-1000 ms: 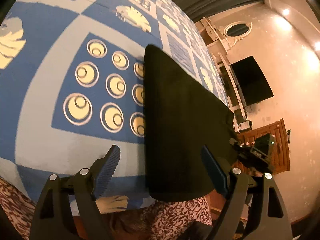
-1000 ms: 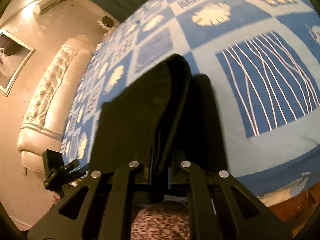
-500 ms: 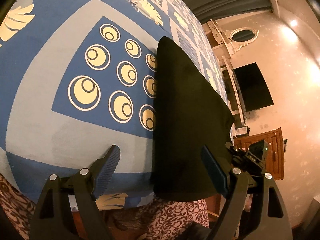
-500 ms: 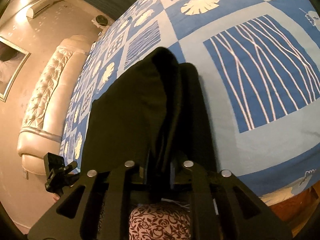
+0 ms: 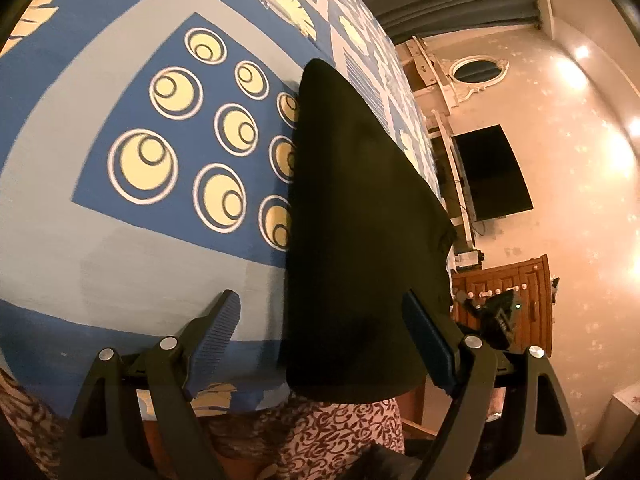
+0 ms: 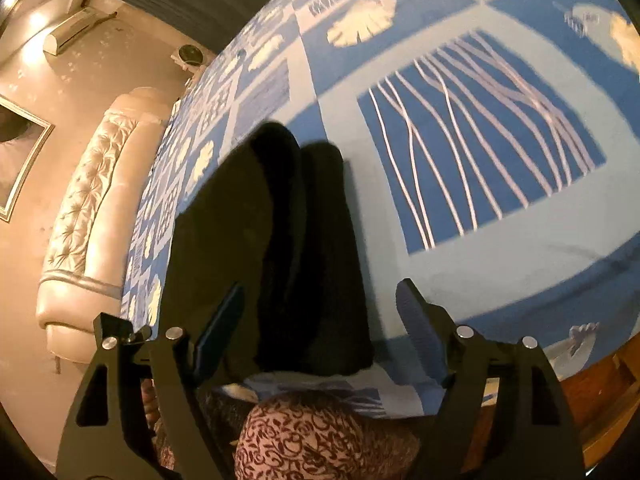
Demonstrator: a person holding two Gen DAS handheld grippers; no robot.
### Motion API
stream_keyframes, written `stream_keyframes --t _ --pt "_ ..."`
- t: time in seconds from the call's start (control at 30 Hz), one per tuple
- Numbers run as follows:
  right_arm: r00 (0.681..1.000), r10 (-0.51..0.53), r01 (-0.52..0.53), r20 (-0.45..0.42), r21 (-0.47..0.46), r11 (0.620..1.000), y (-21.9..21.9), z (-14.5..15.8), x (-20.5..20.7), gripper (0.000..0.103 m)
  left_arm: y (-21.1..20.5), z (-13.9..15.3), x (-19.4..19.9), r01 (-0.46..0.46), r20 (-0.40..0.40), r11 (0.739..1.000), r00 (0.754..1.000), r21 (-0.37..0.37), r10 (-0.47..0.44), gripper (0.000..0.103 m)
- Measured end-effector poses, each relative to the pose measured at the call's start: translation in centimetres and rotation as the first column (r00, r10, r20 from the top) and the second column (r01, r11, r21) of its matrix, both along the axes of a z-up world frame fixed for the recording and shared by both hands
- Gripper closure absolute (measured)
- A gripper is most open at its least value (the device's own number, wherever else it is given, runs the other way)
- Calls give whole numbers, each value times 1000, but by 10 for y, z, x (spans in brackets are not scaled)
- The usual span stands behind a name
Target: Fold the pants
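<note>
Since the black pants [image 6: 272,248] look soft and limp, we would pinch their near edge, just ahead of the right gripper [image 6: 320,316]. Both it and our left gripper [image 5: 320,316] gape wide, holding nothing.

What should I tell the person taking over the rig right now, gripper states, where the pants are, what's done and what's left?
Left gripper: open, holding nothing, over the near end of the pants.
Right gripper: open, just let go of the pants; its jaws straddle the doubled edge.
Pants: black, folded lengthwise, lying on the blue patterned bedspread at its near edge.
Done: lengthwise fold laid down.
Left: probably fold end to end and smooth flat.
</note>
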State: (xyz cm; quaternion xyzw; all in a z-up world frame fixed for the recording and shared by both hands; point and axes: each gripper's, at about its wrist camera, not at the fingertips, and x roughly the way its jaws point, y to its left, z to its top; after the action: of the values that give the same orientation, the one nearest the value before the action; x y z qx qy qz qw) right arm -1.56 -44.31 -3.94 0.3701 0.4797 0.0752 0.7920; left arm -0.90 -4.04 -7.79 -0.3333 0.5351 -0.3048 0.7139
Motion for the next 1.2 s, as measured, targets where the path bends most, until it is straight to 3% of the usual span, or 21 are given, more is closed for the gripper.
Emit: stream_keyframes --t 0.2,0.37,0.4,0.47,0.53,0.63,0.7,0.9,1.0,1.07,1.1,1.2 --pt "999 51 -50 -2 163 985 4 -23 -2 25 -12 -2 0 16 12 1000 1000 -5 -16 17" --pt "992 122 -119 -17 111 987 22 -28 2 27 -23 -2 -2 40 29 999 999 -29 -39 18" --pt "992 122 -120 -18 108 987 23 -28 3 35 -26 -1 -3 57 49 998 997 -14 -56 18" --pt "992 121 -118 -25 99 988 21 -29 2 45 -33 1 -5 80 80 996 993 40 -83 35" --pt "993 117 -115 -15 118 986 18 -31 -1 58 -37 0 -6 94 99 992 990 83 -102 37" --pt "994 111 -111 8 169 979 12 -35 -5 68 -35 1 -6 103 119 990 986 92 -114 46" --pt "993 121 -122 18 179 976 12 -37 -5 69 -33 -1 -6 106 126 990 985 88 -117 47" --pt "992 117 -123 41 207 970 6 -40 -4 67 -31 0 -9 99 150 994 983 46 -105 42" --pt "991 121 -129 51 217 968 3 -37 -5 55 -25 0 -9 84 138 996 987 1 -83 36" --pt "991 120 -130 61 206 970 -5 -33 -6 47 -16 4 -8 75 130 996 989 -37 -70 24" --pt "991 109 -121 71 188 975 -9 -28 -5 37 -12 8 -6 72 136 996 989 -43 -66 24" --pt "991 93 -110 98 185 977 -19 -20 1 32 -4 18 7 66 155 997 986 -48 -58 22"
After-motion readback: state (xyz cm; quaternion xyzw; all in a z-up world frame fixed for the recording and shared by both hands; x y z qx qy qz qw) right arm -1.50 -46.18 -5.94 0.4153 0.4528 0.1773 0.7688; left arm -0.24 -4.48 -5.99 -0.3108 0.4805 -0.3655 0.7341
